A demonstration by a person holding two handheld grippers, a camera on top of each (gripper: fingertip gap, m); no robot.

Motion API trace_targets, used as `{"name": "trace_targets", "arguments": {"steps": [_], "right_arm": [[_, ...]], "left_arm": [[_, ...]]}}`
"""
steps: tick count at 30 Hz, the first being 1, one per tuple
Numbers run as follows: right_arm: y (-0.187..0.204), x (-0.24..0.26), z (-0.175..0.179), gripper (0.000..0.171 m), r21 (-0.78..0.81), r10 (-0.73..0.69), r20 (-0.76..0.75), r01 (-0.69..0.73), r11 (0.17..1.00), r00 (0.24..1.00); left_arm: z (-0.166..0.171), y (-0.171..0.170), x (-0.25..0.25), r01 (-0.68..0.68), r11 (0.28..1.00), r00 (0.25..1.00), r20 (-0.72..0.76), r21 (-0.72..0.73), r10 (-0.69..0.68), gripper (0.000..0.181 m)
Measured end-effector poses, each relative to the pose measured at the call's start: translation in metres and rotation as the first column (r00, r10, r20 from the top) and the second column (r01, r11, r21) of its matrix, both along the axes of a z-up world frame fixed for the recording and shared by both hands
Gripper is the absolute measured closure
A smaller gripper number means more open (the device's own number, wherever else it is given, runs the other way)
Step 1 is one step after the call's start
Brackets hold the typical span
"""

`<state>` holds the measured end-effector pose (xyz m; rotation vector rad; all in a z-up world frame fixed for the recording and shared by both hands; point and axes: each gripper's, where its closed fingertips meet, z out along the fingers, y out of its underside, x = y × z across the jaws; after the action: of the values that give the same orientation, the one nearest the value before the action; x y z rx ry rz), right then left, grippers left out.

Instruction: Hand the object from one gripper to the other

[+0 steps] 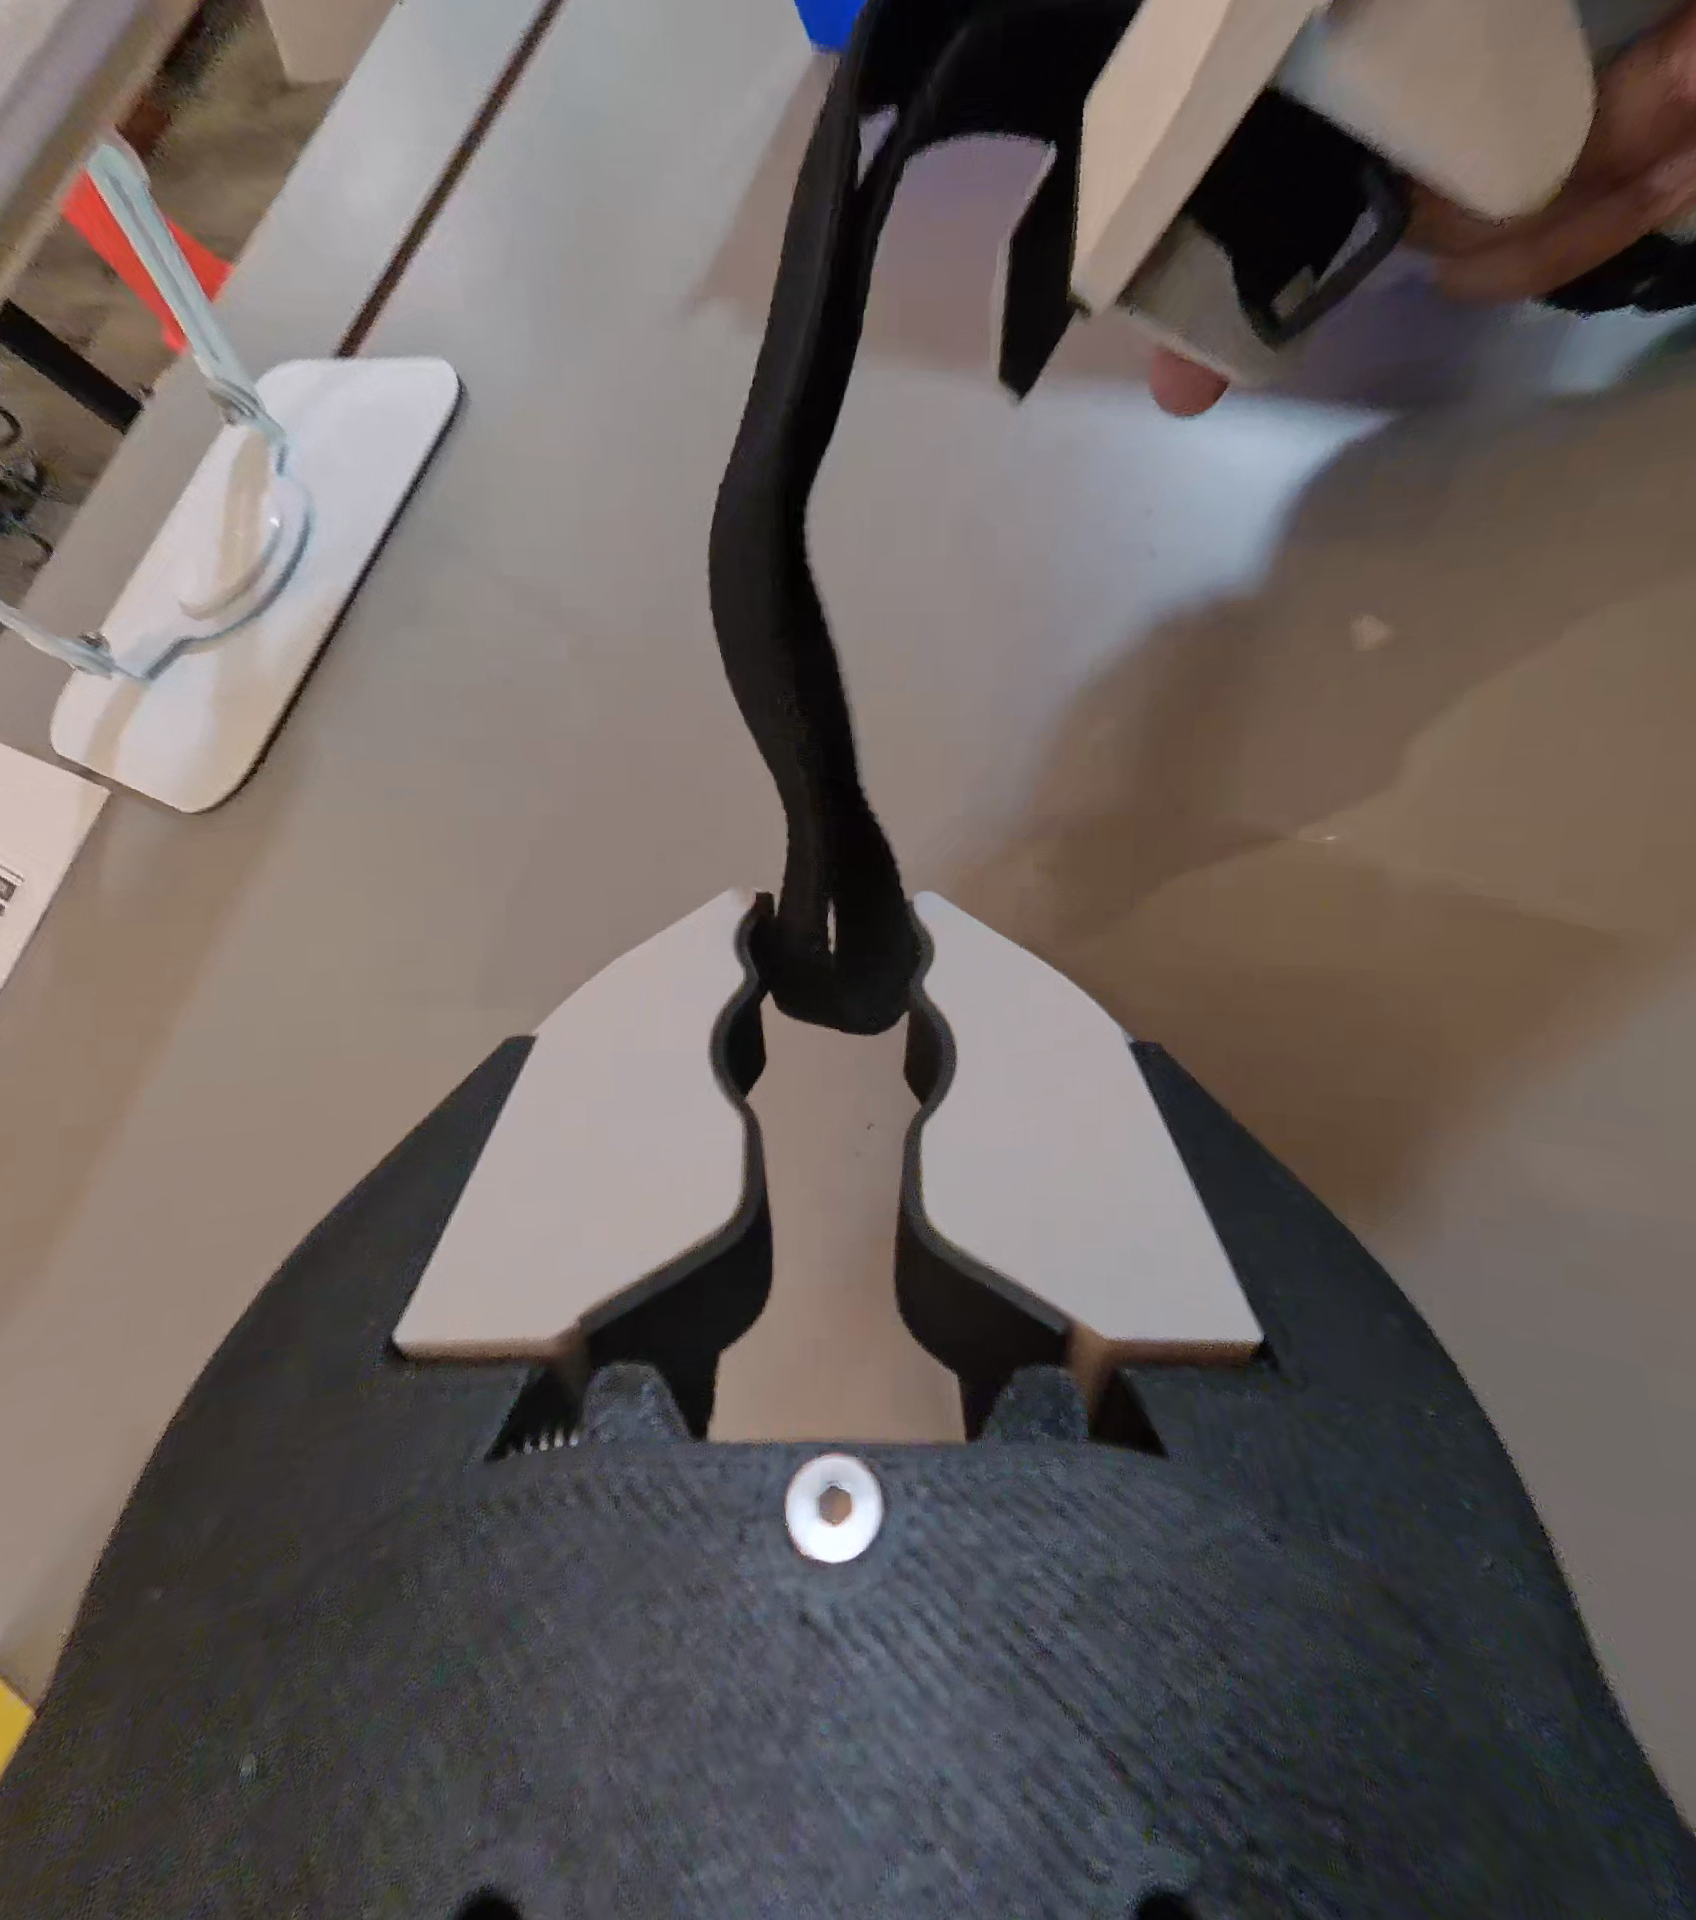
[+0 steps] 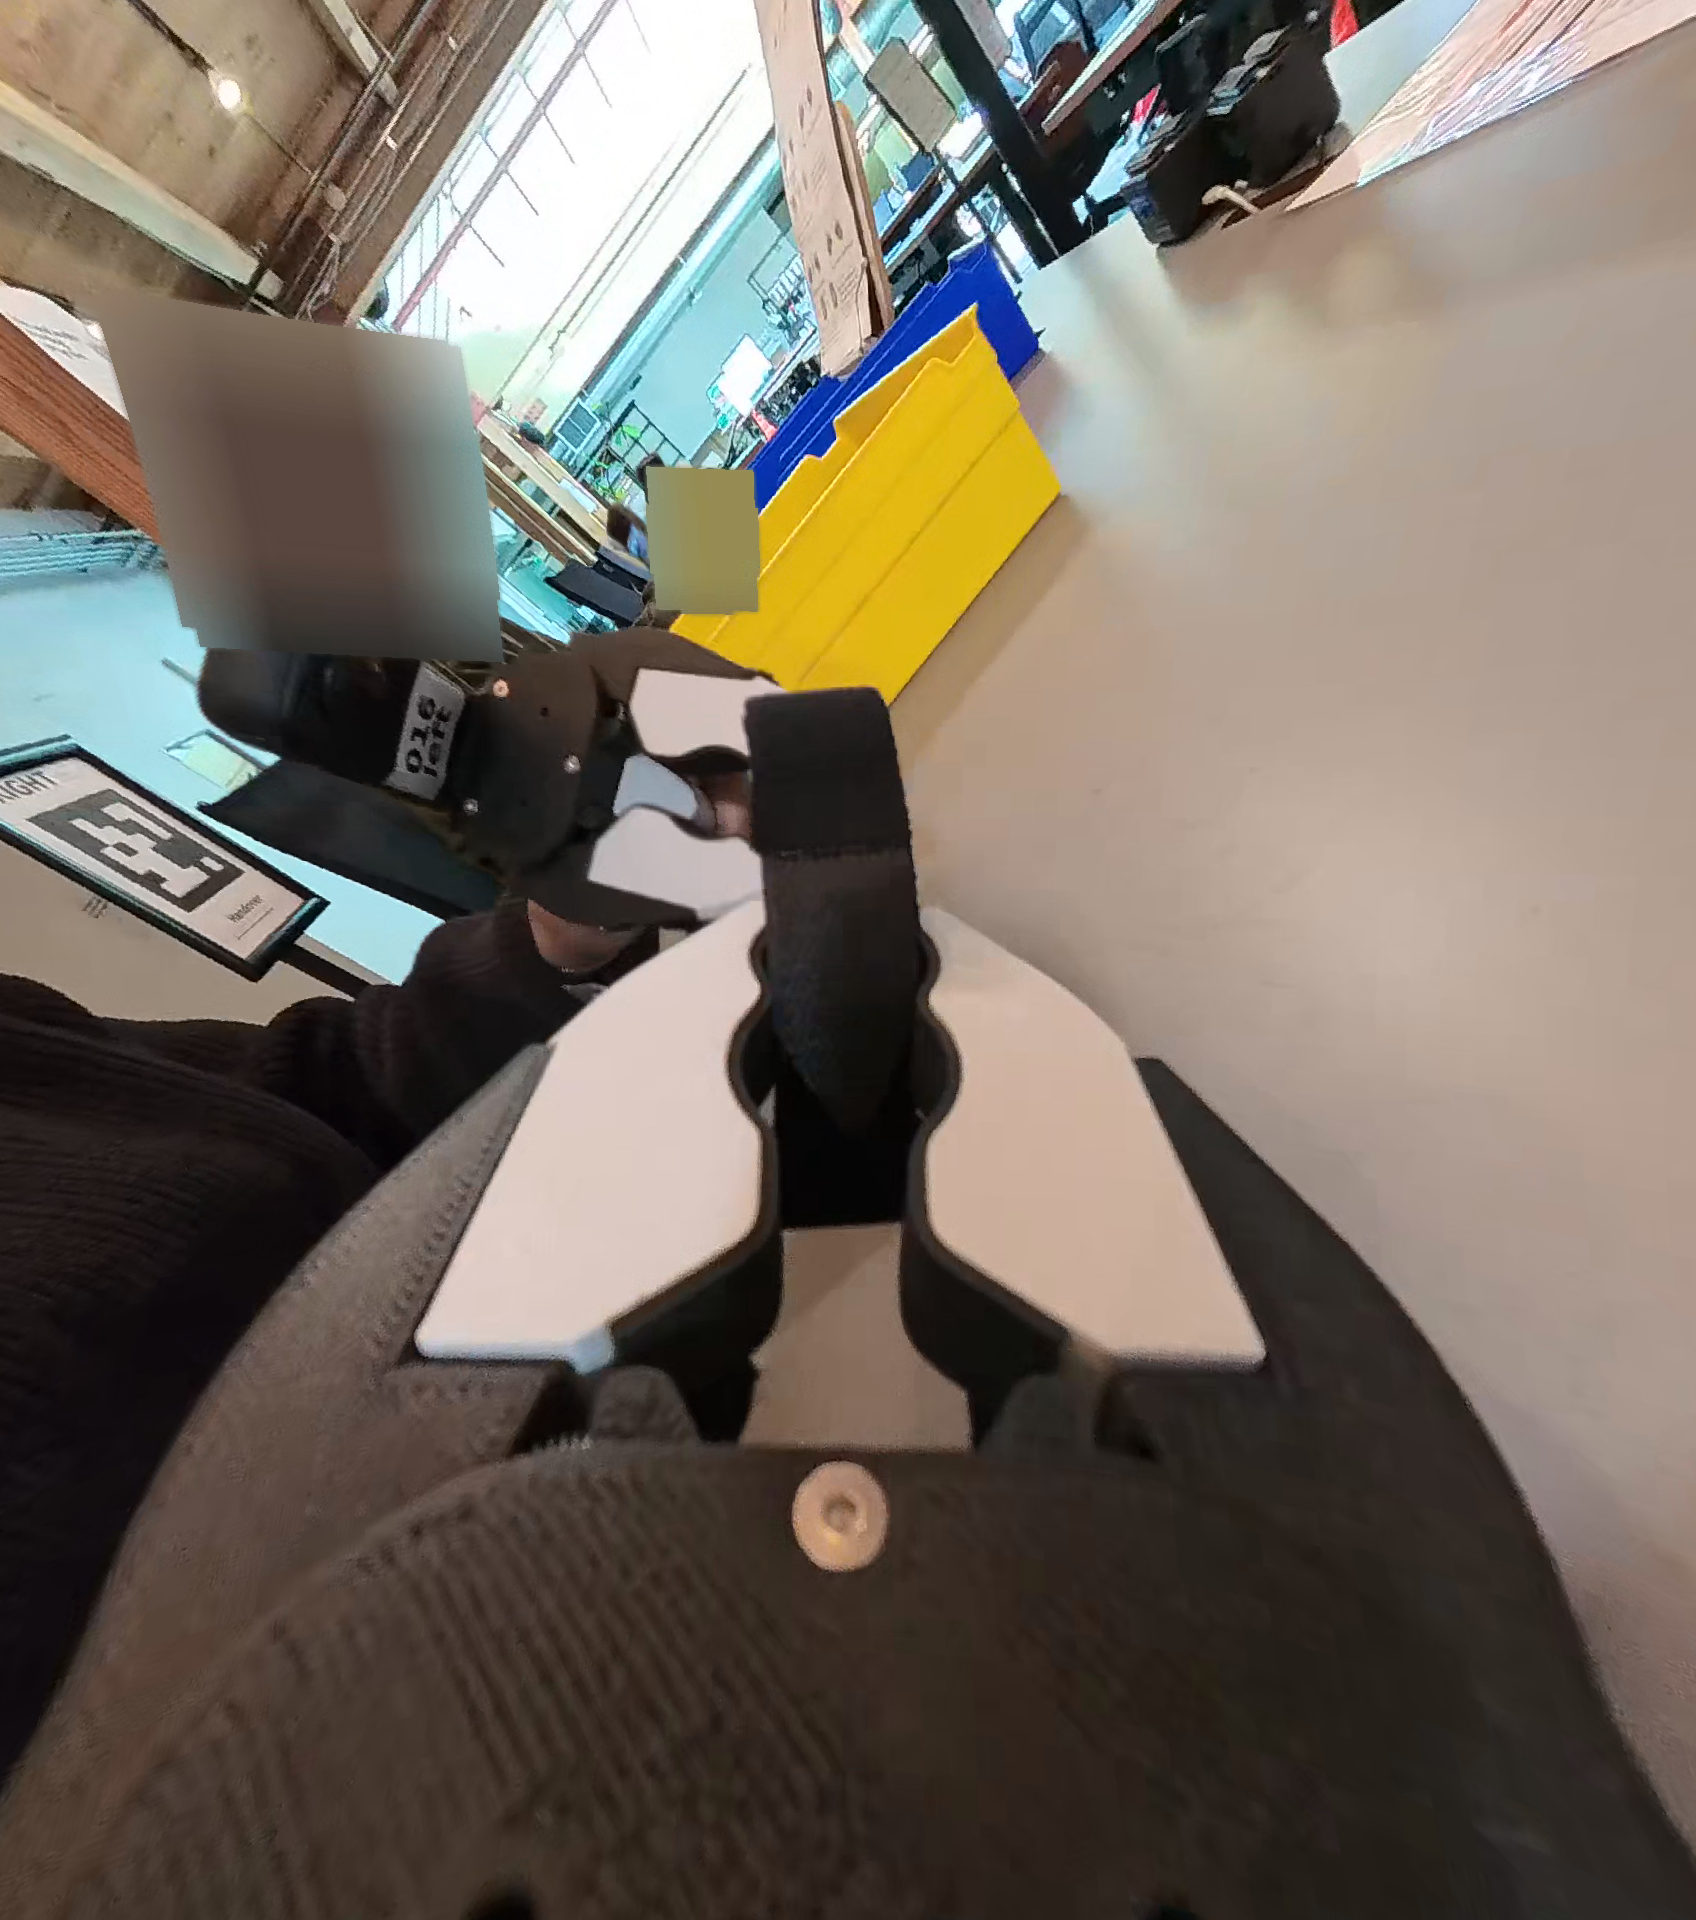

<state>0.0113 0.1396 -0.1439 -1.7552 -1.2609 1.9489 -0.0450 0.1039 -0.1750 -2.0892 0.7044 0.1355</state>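
Left wrist view: the strap point(image 1: 802, 665) is clamped by its lower end in the jaws of the left gripper point(image 1: 836, 961), above the tabletop point(image 1: 1239, 935). Its upper end reaches the right gripper point(image 1: 1228, 197), seen blurred at top right.

Right wrist view: the strap point(image 2: 839, 894) is clamped in the jaws of the right gripper point(image 2: 839, 997). Its far end is gripped by the left gripper point(image 2: 698, 800). Yellow bins point(image 2: 906, 520) are seen behind.

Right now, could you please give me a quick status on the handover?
Left claw shut on strap. Right claw shut on strap too. Strap spans both, clear of table. Nothing in the way.
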Motion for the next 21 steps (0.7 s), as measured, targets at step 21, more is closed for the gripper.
{"name": "trace_targets", "arguments": {"steps": [21], "right_arm": [[0.016,-0.003,0.018,0.1,0.094,-0.134,-0.147,0.149,0.984,0.98]], "left_arm": [[0.072,-0.006,-0.019,-0.063,0.99,0.444,0.892,0.126,-0.085,0.175]]}}
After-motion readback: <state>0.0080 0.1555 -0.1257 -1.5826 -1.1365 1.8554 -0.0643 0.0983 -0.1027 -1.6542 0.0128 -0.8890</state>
